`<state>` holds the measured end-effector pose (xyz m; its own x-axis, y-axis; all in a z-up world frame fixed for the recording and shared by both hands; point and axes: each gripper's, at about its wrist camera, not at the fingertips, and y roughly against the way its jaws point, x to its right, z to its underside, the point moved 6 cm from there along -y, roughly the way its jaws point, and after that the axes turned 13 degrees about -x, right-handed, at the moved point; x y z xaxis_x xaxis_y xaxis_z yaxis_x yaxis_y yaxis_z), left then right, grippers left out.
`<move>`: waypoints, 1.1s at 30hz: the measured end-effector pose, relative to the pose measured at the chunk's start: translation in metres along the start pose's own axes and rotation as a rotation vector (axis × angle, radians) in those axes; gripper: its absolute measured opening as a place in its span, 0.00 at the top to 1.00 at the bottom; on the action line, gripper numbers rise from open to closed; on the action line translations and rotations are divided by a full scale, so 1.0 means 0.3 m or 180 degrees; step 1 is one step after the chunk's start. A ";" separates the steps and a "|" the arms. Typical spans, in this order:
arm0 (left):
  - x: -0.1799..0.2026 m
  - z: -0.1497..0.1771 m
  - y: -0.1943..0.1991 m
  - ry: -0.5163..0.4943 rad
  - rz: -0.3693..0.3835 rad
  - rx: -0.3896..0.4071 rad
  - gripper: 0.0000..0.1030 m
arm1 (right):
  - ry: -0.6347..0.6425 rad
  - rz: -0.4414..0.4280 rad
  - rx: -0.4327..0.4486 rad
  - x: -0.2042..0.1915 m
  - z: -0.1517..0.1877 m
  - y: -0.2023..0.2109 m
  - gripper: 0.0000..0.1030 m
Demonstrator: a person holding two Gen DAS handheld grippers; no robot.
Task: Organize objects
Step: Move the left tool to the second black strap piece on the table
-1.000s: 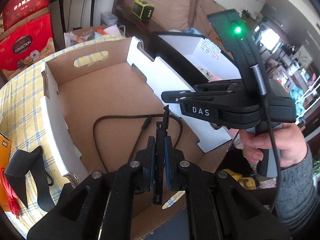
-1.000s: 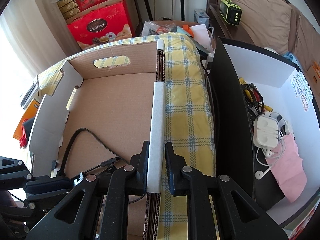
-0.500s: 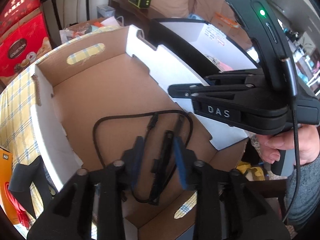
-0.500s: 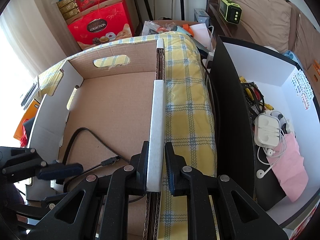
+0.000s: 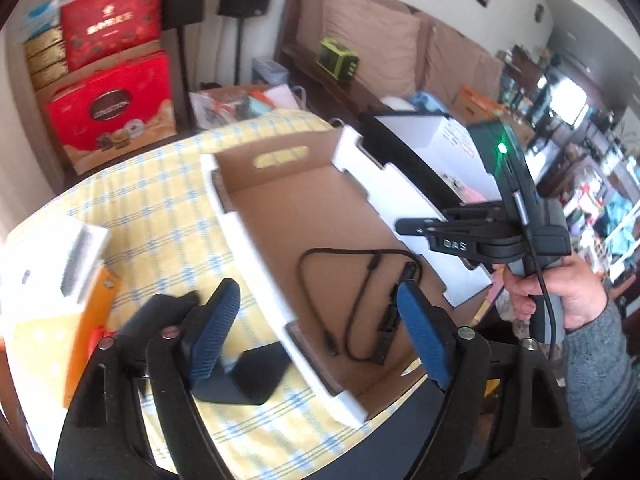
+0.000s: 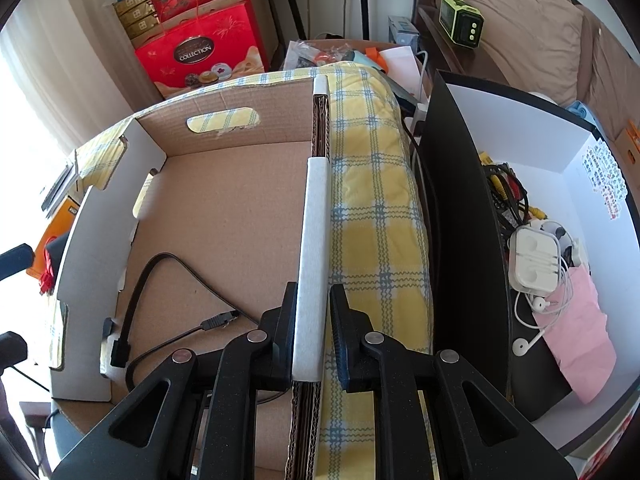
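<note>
An open cardboard box (image 5: 304, 216) with white walls stands on a yellow checked cloth. A black cable with plugs (image 5: 372, 304) lies loose on the box floor; it also shows in the right wrist view (image 6: 160, 308). My left gripper (image 5: 320, 336) is wide open and empty, raised above the box's left wall. My right gripper (image 6: 314, 336) is shut on the box's right wall (image 6: 316, 240); in the left wrist view it clamps that wall at the right (image 5: 460, 244).
A black stand (image 5: 248, 376), an orange box (image 5: 88, 320) and a white box (image 5: 52, 256) lie on the cloth left of the cardboard box. A black-and-white bin (image 6: 560, 184) with earphones and cables stands to the right. Red gift boxes (image 6: 200, 52) stand behind.
My left gripper has let go of the black cable plug, opened wide and drawn back up and to the left. The cable now lies on the box floor. My right gripper has not moved.
</note>
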<state>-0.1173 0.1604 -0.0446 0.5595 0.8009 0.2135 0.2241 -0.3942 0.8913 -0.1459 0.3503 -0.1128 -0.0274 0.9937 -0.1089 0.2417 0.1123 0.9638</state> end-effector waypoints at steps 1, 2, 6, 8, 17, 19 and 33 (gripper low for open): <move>-0.034 0.004 0.015 0.0080 -0.0022 0.0017 0.22 | 0.0005 0.0006 -0.0001 0.001 0.001 0.000 0.86; -0.064 0.008 0.027 0.0151 -0.0050 0.0023 0.22 | 0.0008 0.0015 -0.0002 0.000 0.005 -0.001 0.86; -0.197 0.035 0.044 0.0463 -0.0143 -0.0015 0.22 | 0.0007 0.0036 -0.0010 -0.006 0.009 -0.005 0.86; -0.259 0.056 0.043 0.0614 -0.0138 -0.0039 0.22 | 0.0007 0.0043 -0.0010 -0.010 0.009 -0.006 0.86; -0.441 0.120 0.032 0.1154 0.0118 -0.0040 0.22 | 0.0014 0.0072 -0.0042 -0.018 0.008 -0.010 0.86; -0.463 0.121 0.026 0.1246 0.0223 -0.0046 0.22 | 0.0014 0.0073 -0.0043 -0.019 0.008 -0.011 0.86; -0.384 0.046 -0.102 0.0993 -0.0077 -0.0323 0.76 | 0.0009 0.0086 -0.0088 -0.010 0.006 -0.024 0.86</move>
<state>-0.1776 0.0739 -0.1019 0.2799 0.9152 0.2900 0.1448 -0.3389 0.9296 -0.1458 0.3465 -0.1199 -0.0238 0.9964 -0.0820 0.2155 0.0852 0.9728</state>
